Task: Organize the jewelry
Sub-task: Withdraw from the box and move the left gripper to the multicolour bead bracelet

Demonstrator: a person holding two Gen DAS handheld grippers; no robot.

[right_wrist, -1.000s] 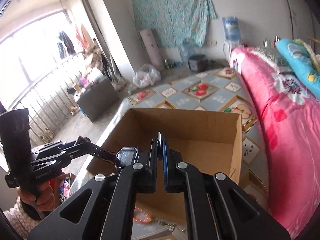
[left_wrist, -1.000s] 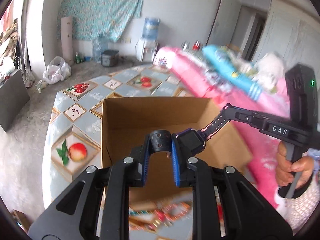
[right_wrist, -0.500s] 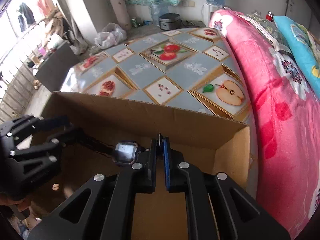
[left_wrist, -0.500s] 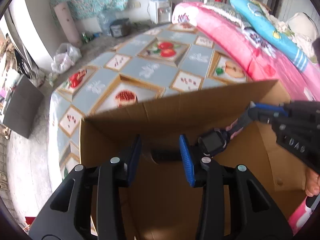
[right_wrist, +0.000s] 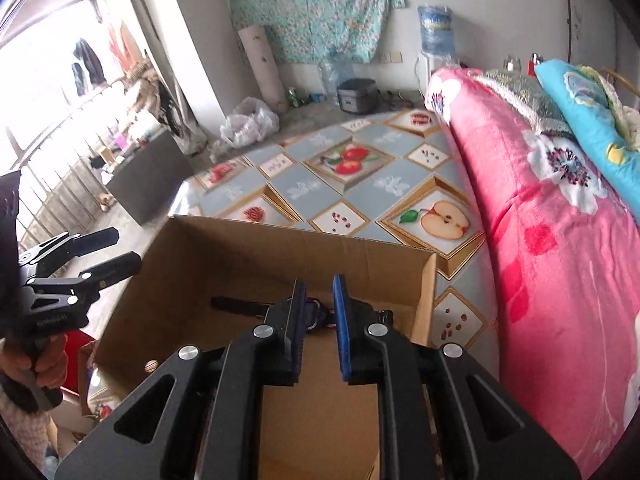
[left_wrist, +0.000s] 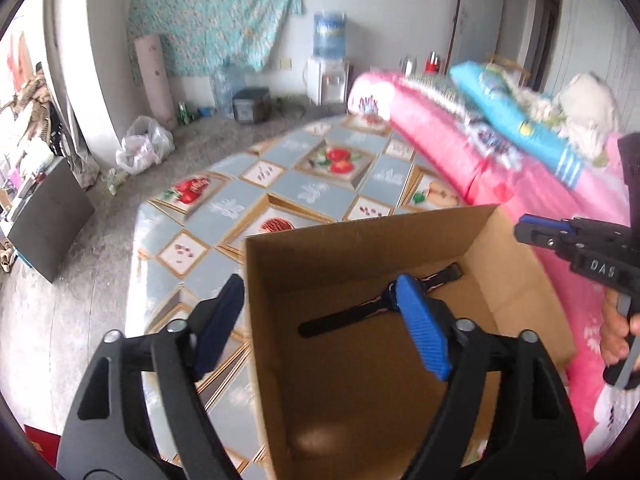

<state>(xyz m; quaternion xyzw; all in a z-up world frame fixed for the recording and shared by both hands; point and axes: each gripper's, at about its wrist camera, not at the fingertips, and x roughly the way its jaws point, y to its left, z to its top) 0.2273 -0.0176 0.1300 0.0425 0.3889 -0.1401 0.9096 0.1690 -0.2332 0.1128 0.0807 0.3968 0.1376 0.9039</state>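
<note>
A watch (left_wrist: 380, 304) with a dark strap lies flat on the floor of an open cardboard box (left_wrist: 360, 248), stretched slantwise toward the box's far wall; one strap end (left_wrist: 448, 272) reaches close to that wall and the other points back toward the near side. In the right wrist view the watch (right_wrist: 240, 306) shows only in part, its strap running leftward from behind the pads, its body mostly hidden.

The left hand-held gripper (left_wrist: 320, 320) hovers above the box's left wall with its jaws opening, already spread wide: one blue pad (left_wrist: 420, 328) hangs over the box interior above the watch, the other over the tabletop outside the wall. Nothing is clamped between them. The right hand-held gripper (right_wrist: 320, 320) sits over the box's middle with a narrow gap between its pads, its jaws opening too; the watch lies below and beyond them, not gripped. Each gripper shows at the edge of the other's view, held by a hand (left_wrist: 616, 336) around its handle.

The box stands on a tabletop (right_wrist: 320, 188) covered with a cloth printed in grey diamonds and fruit pictures, close to the tabletop's near right corner. A pink flowered blanket (right_wrist: 540, 240) runs along the tabletop's right edge, with a blue pillow (right_wrist: 580, 112) on top. Beyond the far edge stand a water dispenser (left_wrist: 330, 60) and a patterned cloth (left_wrist: 216, 12) hung on the wall.
</note>
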